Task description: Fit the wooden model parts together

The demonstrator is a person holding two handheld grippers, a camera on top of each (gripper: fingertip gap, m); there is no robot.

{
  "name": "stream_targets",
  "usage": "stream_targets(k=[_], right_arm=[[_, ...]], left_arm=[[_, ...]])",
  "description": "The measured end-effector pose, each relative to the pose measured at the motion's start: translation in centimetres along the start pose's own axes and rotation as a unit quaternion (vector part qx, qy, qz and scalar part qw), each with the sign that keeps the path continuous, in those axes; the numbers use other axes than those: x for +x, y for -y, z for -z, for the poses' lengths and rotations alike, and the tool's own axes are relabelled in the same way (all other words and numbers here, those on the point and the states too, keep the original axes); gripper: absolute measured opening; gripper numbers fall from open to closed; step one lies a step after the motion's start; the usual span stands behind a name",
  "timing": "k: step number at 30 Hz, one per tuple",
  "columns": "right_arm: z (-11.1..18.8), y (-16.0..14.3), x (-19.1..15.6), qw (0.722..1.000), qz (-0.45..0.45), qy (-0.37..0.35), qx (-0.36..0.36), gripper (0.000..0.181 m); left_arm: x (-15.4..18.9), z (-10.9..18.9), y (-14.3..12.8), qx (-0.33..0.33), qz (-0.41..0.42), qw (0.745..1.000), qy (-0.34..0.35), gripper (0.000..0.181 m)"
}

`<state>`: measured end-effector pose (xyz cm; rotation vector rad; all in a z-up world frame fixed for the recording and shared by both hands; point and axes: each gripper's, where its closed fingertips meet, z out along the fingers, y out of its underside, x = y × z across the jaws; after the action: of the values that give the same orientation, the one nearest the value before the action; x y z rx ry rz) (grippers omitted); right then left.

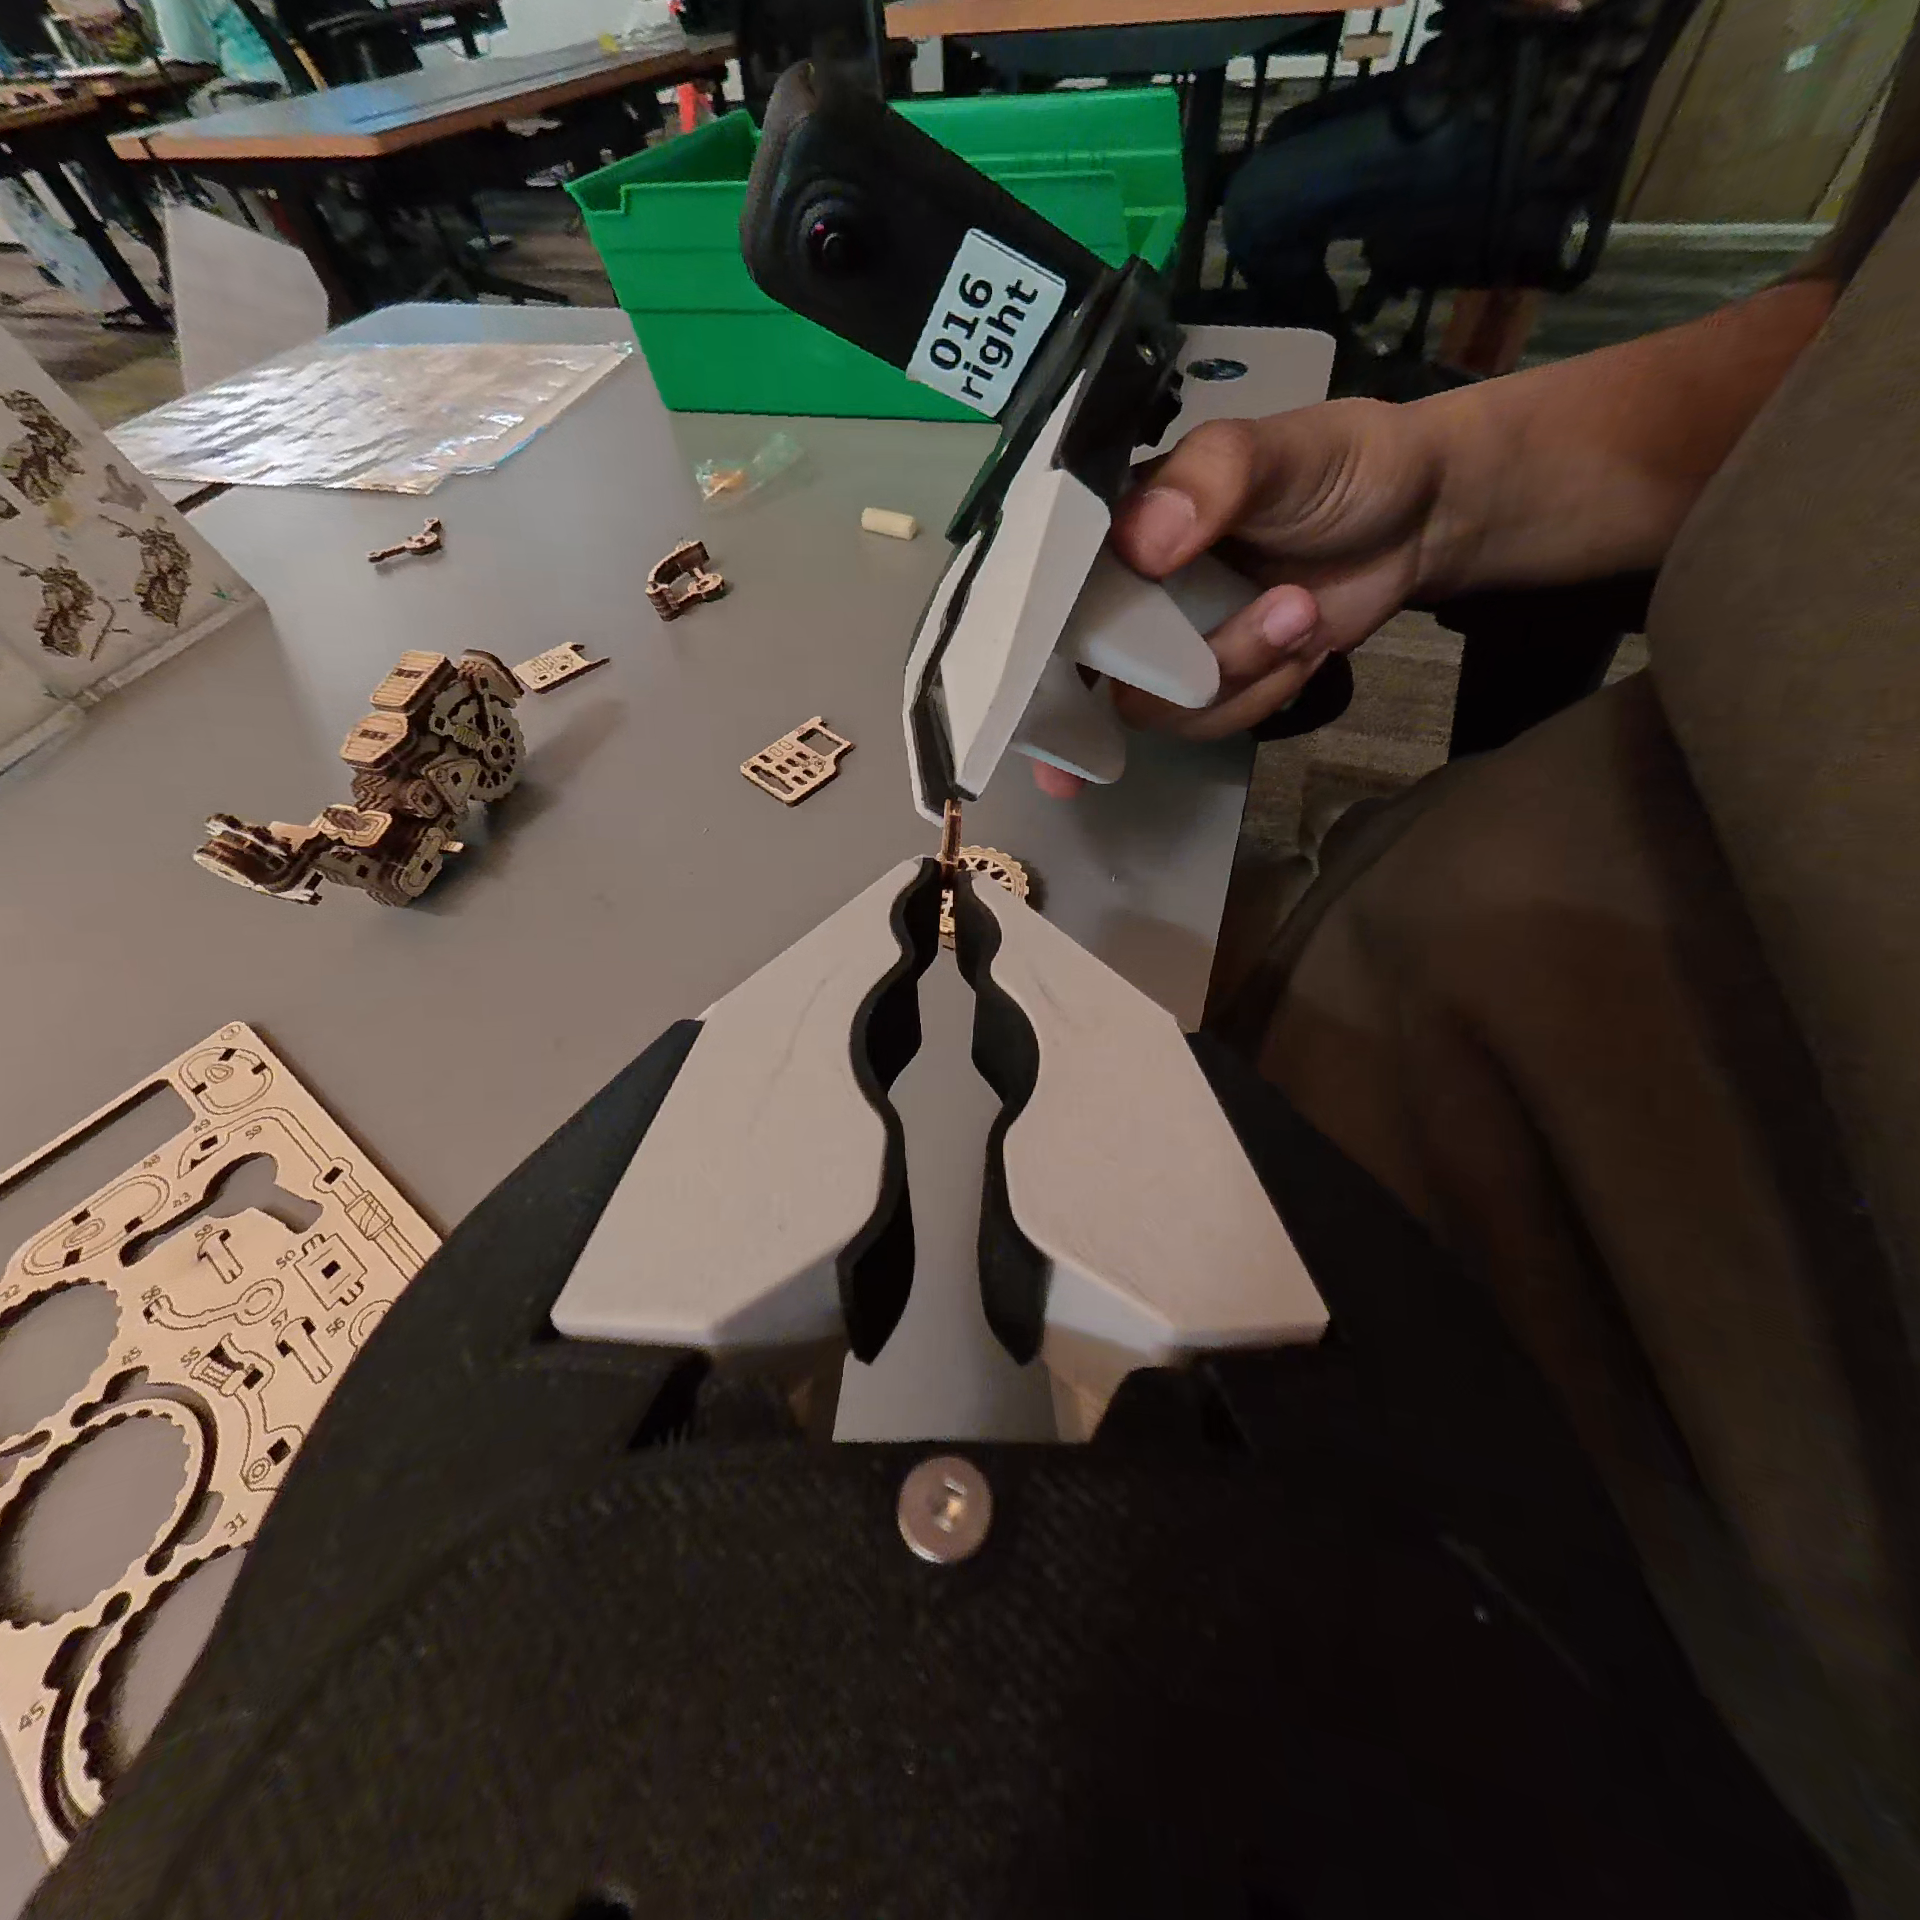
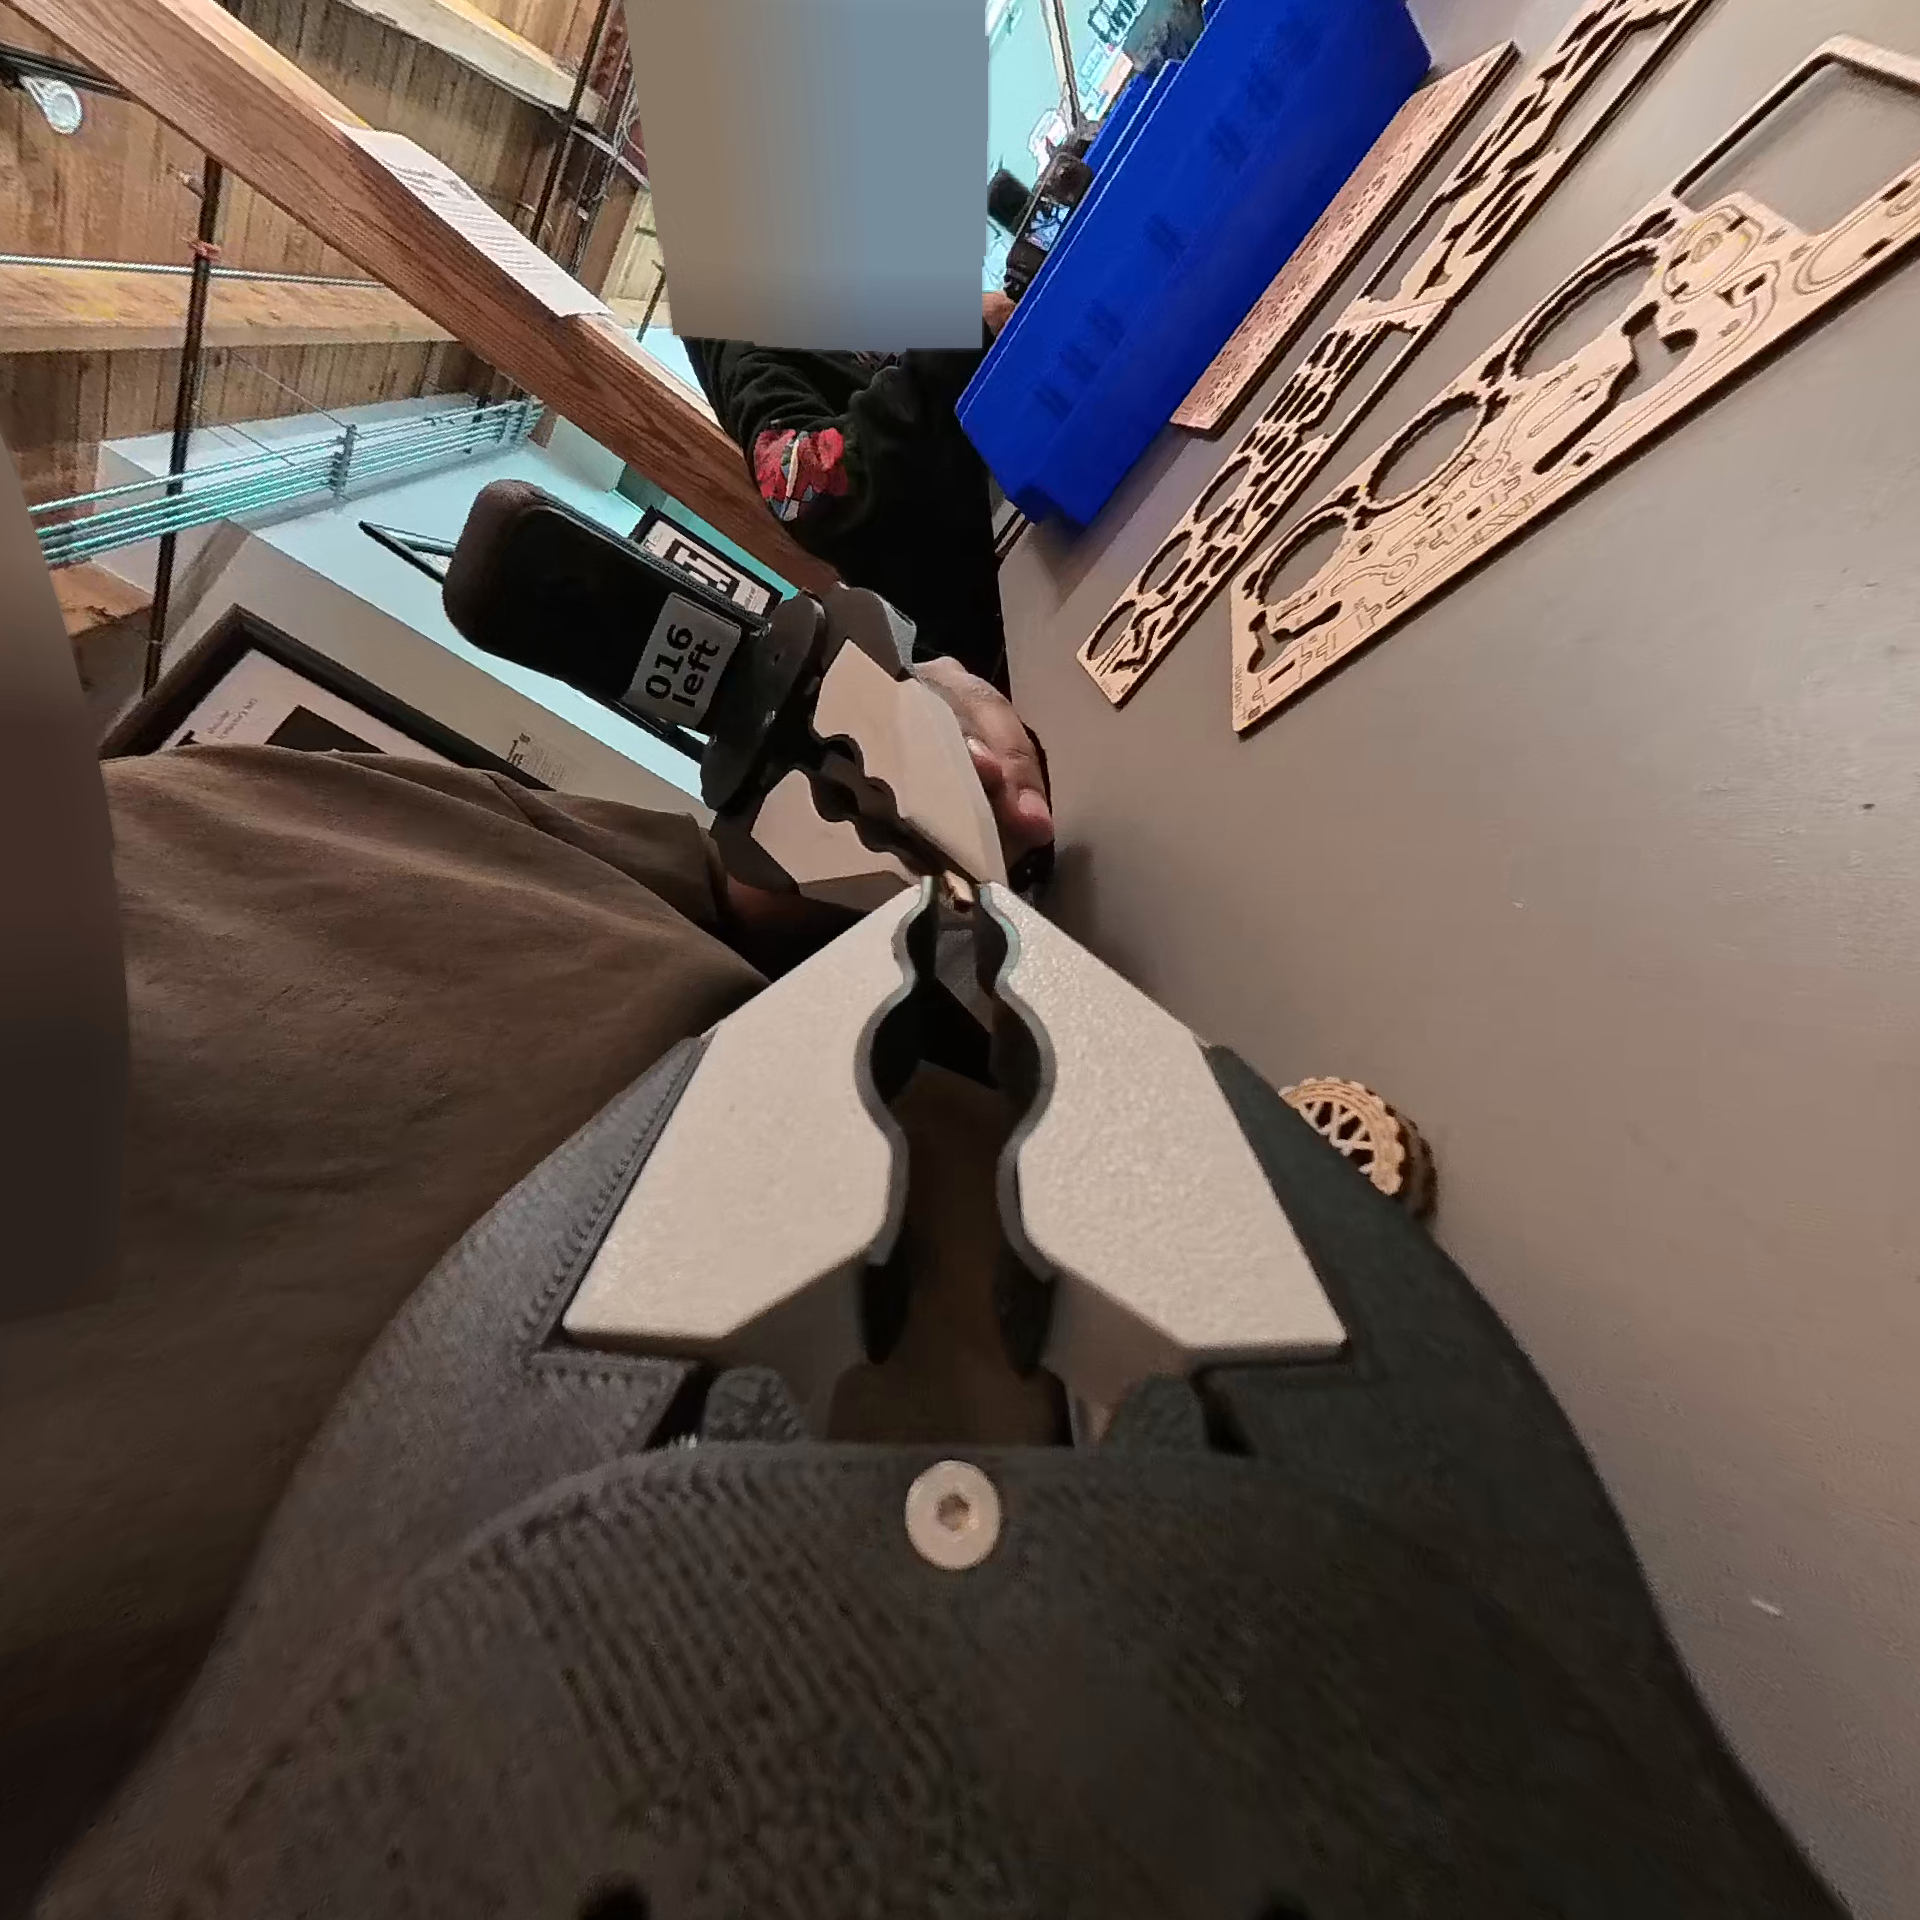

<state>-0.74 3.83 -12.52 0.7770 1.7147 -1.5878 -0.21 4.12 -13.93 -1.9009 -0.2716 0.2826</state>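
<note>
In the left wrist view my left gripper [image 1: 948, 878] is nearly shut, its tips pinching a small wooden part [image 1: 948, 920] just above the grey table [image 1: 623, 935]. My right gripper [image 1: 940, 802] comes down from above, shut on a thin wooden pin [image 1: 949, 834] that reaches the left tips. In the right wrist view my right gripper [image 2: 951, 902] meets the left gripper [image 2: 961, 878] tip to tip, with a sliver of wood [image 2: 958, 889] between them. A wooden gear wheel [image 1: 1000, 873] lies on the table behind the tips; it also shows in the right wrist view [image 2: 1361, 1138].
A partly built wooden model [image 1: 364, 790] and loose cut parts [image 1: 795, 764] lie to the left. A plywood part sheet [image 1: 156, 1299] is at the near left, more sheets [image 2: 1558, 416] beside a blue bin [image 2: 1195, 239]. A green bin [image 1: 883, 260] stands behind. The table edge [image 1: 1231, 831] is close on the right. Both grippers' tips are close together, under 4 cm apart.
</note>
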Motion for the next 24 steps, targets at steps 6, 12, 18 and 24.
stream_targets(k=[6, 12, 18, 24], right_arm=[[0.0, 0.2, -1.4, 0.997, 0.081, 0.007, -0.004, 0.004], [0.7, 0.1, -1.4, 0.978, 0.203, -0.041, -0.028, 0.003], [0.8, -0.3, -1.5, 0.975, 0.215, -0.035, -0.043, 0.004], [0.2, -1.4, -1.1, 0.971, 0.223, -0.045, -0.072, 0.002]], left_arm=[[1.5, -0.1, 0.4, 0.015, 0.121, 0.989, -0.085, 0.002], [2.1, 0.2, 1.2, 0.028, 0.31, 0.931, -0.19, 0.001], [2.0, 0.4, 0.9, 0.022, 0.334, 0.92, -0.207, 0.001], [2.2, 0.3, 0.9, 0.017, 0.331, 0.92, -0.209, 0.001]])
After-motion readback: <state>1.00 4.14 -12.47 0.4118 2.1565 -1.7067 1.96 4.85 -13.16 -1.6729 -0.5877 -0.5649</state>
